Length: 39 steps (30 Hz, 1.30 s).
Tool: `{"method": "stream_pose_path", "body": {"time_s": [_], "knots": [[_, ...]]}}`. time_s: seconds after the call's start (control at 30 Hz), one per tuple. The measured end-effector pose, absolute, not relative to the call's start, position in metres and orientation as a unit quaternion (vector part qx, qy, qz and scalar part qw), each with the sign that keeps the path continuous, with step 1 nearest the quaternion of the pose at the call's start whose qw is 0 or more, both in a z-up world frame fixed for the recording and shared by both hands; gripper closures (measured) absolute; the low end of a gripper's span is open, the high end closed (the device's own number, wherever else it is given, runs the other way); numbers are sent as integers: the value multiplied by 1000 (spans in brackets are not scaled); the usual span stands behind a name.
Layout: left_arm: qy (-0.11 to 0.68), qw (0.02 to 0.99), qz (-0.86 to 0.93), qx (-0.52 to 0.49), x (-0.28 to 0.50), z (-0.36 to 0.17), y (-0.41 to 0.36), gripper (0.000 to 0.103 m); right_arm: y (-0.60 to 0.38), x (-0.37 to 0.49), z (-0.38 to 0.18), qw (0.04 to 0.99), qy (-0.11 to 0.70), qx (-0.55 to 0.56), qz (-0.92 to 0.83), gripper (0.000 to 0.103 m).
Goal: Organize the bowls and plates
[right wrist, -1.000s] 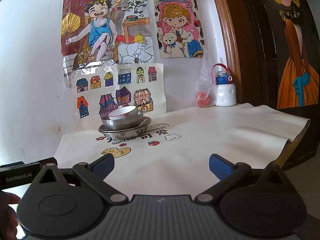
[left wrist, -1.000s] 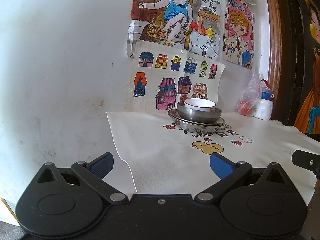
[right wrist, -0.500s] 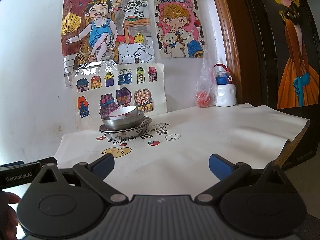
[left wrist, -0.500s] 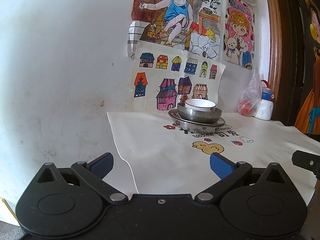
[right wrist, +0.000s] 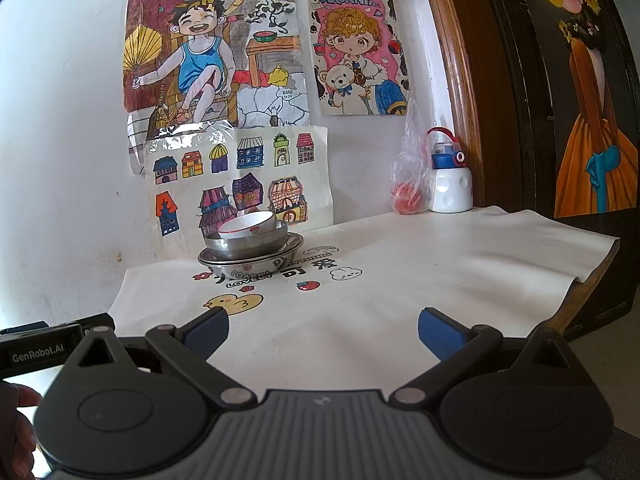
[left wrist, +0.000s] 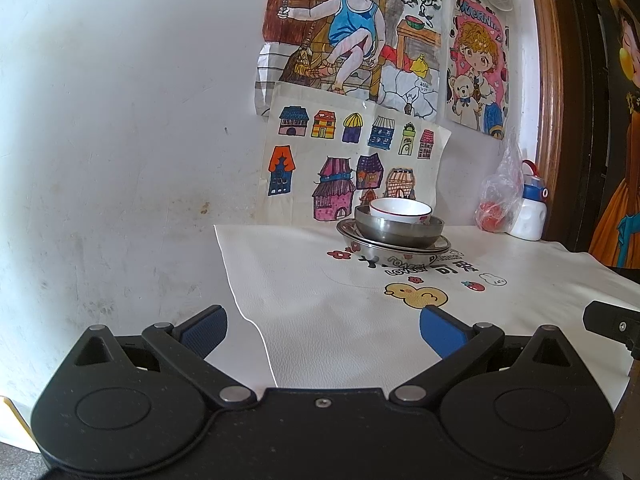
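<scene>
Stack: my white bowl [left wrist: 400, 211] sits inside the steel bowl [left wrist: 399, 232], which rests on the steel plate [left wrist: 394, 249], at the back of the surface [left wrist: 320, 312] near the wall.
Risk: I judge the white bowl leans in the right view; a careless nudge could tip it or slide the smooth metal pieces.
Left tool [left wrist: 323, 325]: spread wide, empty, low over the near edge, well apart from the stack.
Right tool [right wrist: 323, 326]: also spread wide, holding nothing, level, aimed at the stack.
</scene>
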<state>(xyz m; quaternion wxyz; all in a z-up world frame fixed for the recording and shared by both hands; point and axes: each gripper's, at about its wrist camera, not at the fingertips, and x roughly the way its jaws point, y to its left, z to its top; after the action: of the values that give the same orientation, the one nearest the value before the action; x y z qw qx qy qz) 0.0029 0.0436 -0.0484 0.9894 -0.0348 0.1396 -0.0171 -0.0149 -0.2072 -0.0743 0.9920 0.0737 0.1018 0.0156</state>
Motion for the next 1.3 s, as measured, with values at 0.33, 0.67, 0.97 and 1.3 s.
{"method": "stream_pose_path", "body": {"time_s": [0.33, 0.67, 0.97, 1.3], "knots": [[139, 990, -17, -34, 2, -49, 43, 1, -206, -17, -74, 992, 102, 74, 15, 0], [139, 990, -17, -34, 2, -49, 43, 1, -206, -17, -74, 992, 102, 74, 15, 0], [138, 990, -17, -34, 1, -49, 43, 1, -206, -17, -74, 992, 102, 74, 15, 0], [138, 990, -17, -34, 1, -49, 43, 1, -204, -19, -74, 992, 103, 74, 16, 0]]}}
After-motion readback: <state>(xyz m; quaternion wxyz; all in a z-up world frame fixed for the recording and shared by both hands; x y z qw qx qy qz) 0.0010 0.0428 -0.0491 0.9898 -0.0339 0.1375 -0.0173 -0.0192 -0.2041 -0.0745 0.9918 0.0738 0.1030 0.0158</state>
